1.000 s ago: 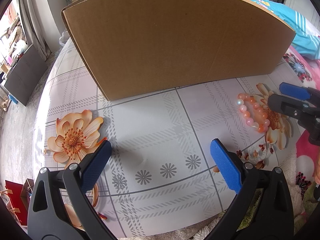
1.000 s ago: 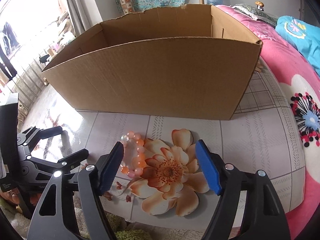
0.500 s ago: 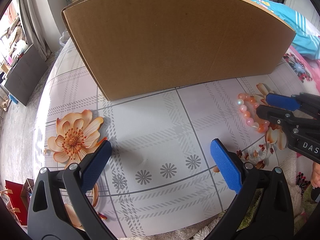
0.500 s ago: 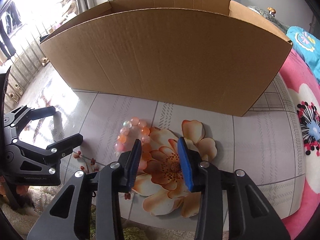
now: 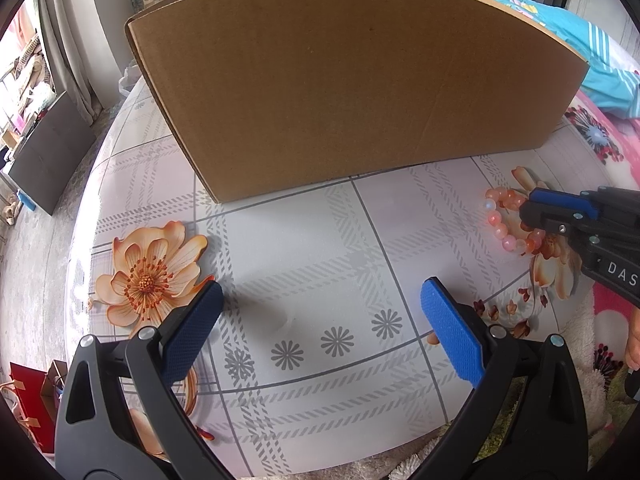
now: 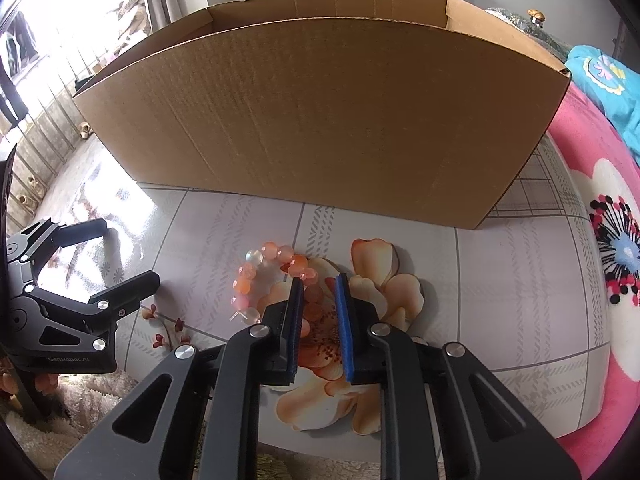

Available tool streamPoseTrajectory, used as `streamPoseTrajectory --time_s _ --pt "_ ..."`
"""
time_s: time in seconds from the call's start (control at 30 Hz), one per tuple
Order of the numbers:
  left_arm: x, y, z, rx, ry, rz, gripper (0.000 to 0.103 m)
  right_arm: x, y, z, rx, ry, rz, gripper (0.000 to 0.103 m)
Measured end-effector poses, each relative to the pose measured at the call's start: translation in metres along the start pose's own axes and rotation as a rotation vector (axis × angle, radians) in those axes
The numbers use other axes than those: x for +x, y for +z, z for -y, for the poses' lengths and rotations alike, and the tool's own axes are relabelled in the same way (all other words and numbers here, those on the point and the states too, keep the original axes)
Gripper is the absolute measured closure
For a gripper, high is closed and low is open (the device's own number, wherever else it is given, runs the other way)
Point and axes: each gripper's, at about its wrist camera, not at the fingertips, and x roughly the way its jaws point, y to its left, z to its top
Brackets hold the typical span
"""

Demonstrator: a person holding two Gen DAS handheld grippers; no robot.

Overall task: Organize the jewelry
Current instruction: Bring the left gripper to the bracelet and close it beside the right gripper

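Note:
A bracelet of pink and orange beads [image 6: 248,272] lies on the flower-printed table [image 6: 500,280], in front of a large open cardboard box [image 6: 320,120]. My right gripper [image 6: 319,280] is down over the bracelet's right side and its jaws are closing. A few beads lie between the blue pads, and a gap shows at the right pad. In the left wrist view the bracelet [image 5: 496,220] sits at the far right with the right gripper [image 5: 532,204] on it. My left gripper [image 5: 320,290] hovers open over bare table, holding nothing.
The cardboard box [image 5: 340,92] stands close behind both grippers and blocks the far side of the table. A pink flowered blanket [image 6: 600,240] borders the table on the right. A fluffy rug lies along the near edge. The left gripper [image 6: 128,254] stands left of the bracelet.
My right gripper's jaws have narrowed from wide open to a slim gap and have shifted left onto the bracelet's right side. The left gripper has stayed still.

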Motion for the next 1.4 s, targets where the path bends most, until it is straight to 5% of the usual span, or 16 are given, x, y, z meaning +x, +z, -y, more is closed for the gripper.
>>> streamPoseTrajectory --time_s 0.17,0.43,0.63,0.8,0.97,1.3,1.4 --pt "-0.002 -0.001 -0.003 0.041 -0.033 0.017 0.007 -0.001 0.001 0.009 0.044 0.033 0.004 0.087" --pt "-0.032 0.01 -0.004 0.043 -0.263 0.16 0.01 -0.003 -0.002 0.026 0.112 0.097 0.013 0.087" --pt "-0.027 0.018 0.012 0.077 -0.426 0.119 0.045 -0.006 -0.004 0.039 0.147 0.136 0.025 0.087" --pt "-0.015 0.024 0.034 0.091 -0.495 0.07 0.063 -0.011 -0.008 0.048 0.156 0.157 0.039 0.087" --pt "-0.002 0.034 0.05 0.129 -0.489 0.038 0.073 -0.013 -0.016 0.057 0.165 0.181 0.05 0.086" --pt "0.01 0.036 0.077 0.283 -0.345 0.026 0.074 -0.016 -0.029 0.071 0.168 0.222 0.082 0.086" --pt "0.011 0.035 0.084 0.339 -0.269 0.038 0.082 -0.016 -0.032 0.073 0.163 0.225 0.084 0.086"
